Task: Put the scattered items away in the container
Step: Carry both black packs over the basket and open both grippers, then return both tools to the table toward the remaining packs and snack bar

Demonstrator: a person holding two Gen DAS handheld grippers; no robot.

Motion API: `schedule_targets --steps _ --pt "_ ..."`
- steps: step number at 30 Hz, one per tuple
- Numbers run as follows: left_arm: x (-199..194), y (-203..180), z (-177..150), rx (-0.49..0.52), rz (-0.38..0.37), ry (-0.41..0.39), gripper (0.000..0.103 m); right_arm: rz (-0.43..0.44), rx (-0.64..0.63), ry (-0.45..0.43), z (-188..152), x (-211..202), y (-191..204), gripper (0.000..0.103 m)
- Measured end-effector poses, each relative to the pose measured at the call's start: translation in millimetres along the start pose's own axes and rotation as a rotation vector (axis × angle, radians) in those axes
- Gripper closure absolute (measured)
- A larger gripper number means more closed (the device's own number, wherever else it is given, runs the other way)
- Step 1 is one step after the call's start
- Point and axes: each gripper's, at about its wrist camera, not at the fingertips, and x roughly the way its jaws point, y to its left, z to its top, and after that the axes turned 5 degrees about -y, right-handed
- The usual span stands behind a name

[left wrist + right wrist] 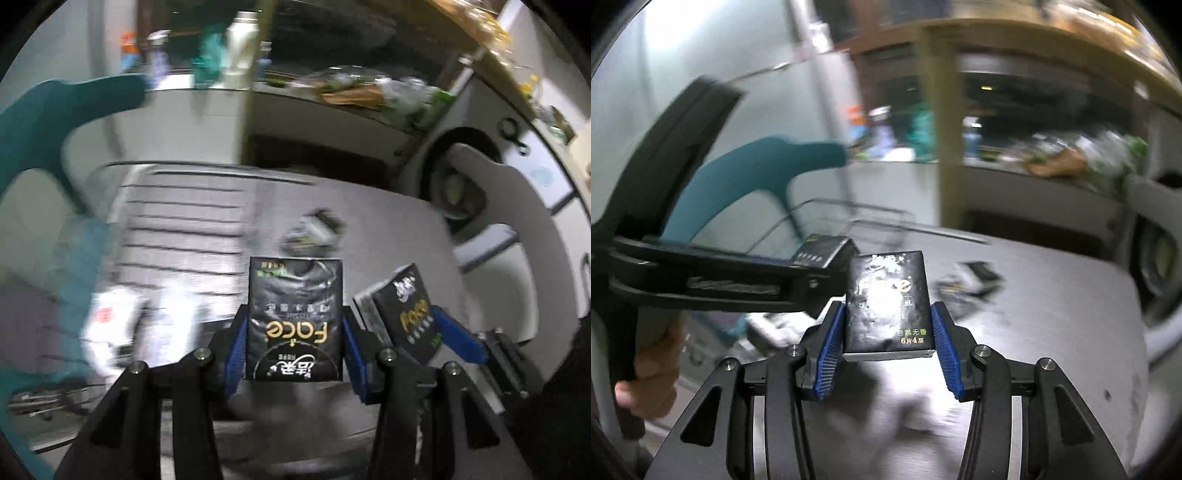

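Cluttered ledge and a washer behind the grey table

A white bottle (242, 44) stands on the ledge at the back, with a spray bottle (158, 55) and an orange-topped one (129, 51) to its left and a teal cloth (208, 61) bunched between them. Further right along the ledge lies a heap of clear plastic bags and greenery (373, 90), blurred. A wooden post (942, 122) rises beside it. Past the grey tabletop (388, 221), a round washer door (456, 173) shows dark, and a teal curved chair back (55, 110) sits left.

tissue pack (294, 321): black, gold lettering | gripper pads (830, 350): blue, ribbed | tabletop (1052, 295): grey | chair back (55, 122): teal
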Motion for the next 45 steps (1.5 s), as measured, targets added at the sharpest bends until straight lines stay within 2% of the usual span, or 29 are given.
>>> schedule_targets --steps 4,8,13,16,20,25,31,35,38,45 --pt "4 59 -19 -0.06 0.082 0.051 0.051 0.048 -0.077 0.059 -7 28 46 0.056" --pt "10 90 -32 -0.109 0.102 0.08 0.051 0.057 -0.097 0.12 -14 51 66 0.056" --pt "12 108 -37 -0.181 0.086 0.082 0.051 0.032 -0.098 0.12 -16 55 68 0.055" --pt "11 112 -38 -0.204 0.06 0.063 0.042 0.027 -0.079 0.099 -12 53 65 0.047" --pt "5 108 -37 -0.2 0.043 0.04 0.041 0.009 -0.048 0.062 -4 38 52 0.047" --pt "-1 77 -31 -0.165 0.008 0.027 0.041 -0.09 0.01 0.004 5 6 6 0.047" --pt "6 -5 -29 -0.056 -0.049 0.027 0.041 -0.225 0.089 0.022 -12 -20 -69 0.047" --pt "30 -64 -42 0.014 -0.086 0.067 0.041 -0.29 0.13 0.072 -39 -27 -107 0.047" --pt "59 -97 -57 0.061 -0.074 0.109 0.041 -0.327 0.176 0.1 -62 -27 -136 0.047" --pt "140 -114 -74 0.066 0.011 0.224 0.041 -0.344 0.238 0.146 -104 -8 -177 0.046"
